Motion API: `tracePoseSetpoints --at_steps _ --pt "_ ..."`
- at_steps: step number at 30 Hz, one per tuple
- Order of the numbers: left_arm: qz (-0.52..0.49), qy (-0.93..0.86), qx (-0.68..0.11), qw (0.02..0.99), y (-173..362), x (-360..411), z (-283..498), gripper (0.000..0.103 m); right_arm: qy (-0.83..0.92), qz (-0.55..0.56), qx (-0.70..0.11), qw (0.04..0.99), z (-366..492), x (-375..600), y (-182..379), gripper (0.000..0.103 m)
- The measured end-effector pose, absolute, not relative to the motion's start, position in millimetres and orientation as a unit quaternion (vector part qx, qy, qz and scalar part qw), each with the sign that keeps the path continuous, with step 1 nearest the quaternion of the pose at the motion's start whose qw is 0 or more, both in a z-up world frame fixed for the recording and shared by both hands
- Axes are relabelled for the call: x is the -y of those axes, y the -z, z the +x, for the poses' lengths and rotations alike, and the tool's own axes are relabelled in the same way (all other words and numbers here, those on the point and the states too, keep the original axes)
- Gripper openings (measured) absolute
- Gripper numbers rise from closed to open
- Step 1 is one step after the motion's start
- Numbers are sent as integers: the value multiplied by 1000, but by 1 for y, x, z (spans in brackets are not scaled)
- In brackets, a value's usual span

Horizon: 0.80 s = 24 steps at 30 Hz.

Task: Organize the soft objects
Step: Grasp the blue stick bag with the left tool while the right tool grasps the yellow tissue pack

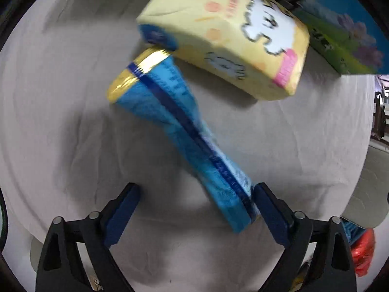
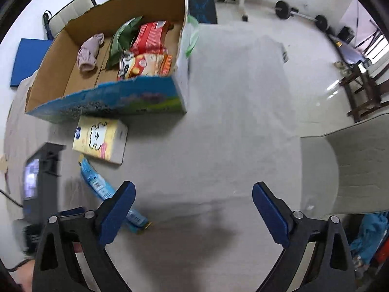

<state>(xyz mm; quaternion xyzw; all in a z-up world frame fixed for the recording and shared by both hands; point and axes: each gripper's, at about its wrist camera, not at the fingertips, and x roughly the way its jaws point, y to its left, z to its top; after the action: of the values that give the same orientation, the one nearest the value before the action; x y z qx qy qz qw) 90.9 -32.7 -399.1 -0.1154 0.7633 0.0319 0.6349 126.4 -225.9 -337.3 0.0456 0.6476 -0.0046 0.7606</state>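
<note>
Surface: a pale grey, wrinkled cloth [image 1: 60, 121] covering the table; every loose item lies on it.

Item 1: a long blue plastic packet with a gold end and a dark blue seam [image 1: 180, 131]. It lies diagonally on the cloth. Its gold end sits just under the edge of item 2; its near end lies between the left gripper's fingers, close against the right-hand blue pad [image 1: 269, 209]. The left-hand pad stands apart from it.

Item 2: a soft yellow rectangular pack printed with a white cartoon animal and a pink label [image 1: 226, 36]. It lies flat, just in front of item 3.

Item 3: an open cardboard box with blue and green printed outer walls [image 2: 121, 99]. It holds a crumpled mauve cloth [image 2: 88, 53], a dark green bag [image 2: 121, 39], a red packet [image 2: 148, 39] and an orange cartoon-printed packet [image 2: 145, 65]. A pale green plastic bag [image 2: 192, 36] hangs at its far right corner.

Left gripper [image 1: 197, 202]: black frame, blue pads, pointing down at the cloth; jaws wide, gripping nothing.

Right gripper [image 2: 193, 202]: same build; jaws wide, only bare cloth between them. The blue packet's end shows just beside its left pad.

Surroundings: a grey padded chair [image 2: 352, 170] to the right, a barbell [image 2: 301, 14] on the floor beyond.
</note>
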Motion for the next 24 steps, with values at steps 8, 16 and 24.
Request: tracePoseSetpoints --at_steps 8,16,24 --pt "-110 -33 -738 665 381 21 89 32 -66 112 -668 733 158 207 361 84" --pt "-122 -74 -730 668 381 -54 90 30 -90 155 -679 712 196 160 406 64" --pt "-117 -70 -727 673 381 -76 100 30 -200 137 -699 673 179 87 424 61"
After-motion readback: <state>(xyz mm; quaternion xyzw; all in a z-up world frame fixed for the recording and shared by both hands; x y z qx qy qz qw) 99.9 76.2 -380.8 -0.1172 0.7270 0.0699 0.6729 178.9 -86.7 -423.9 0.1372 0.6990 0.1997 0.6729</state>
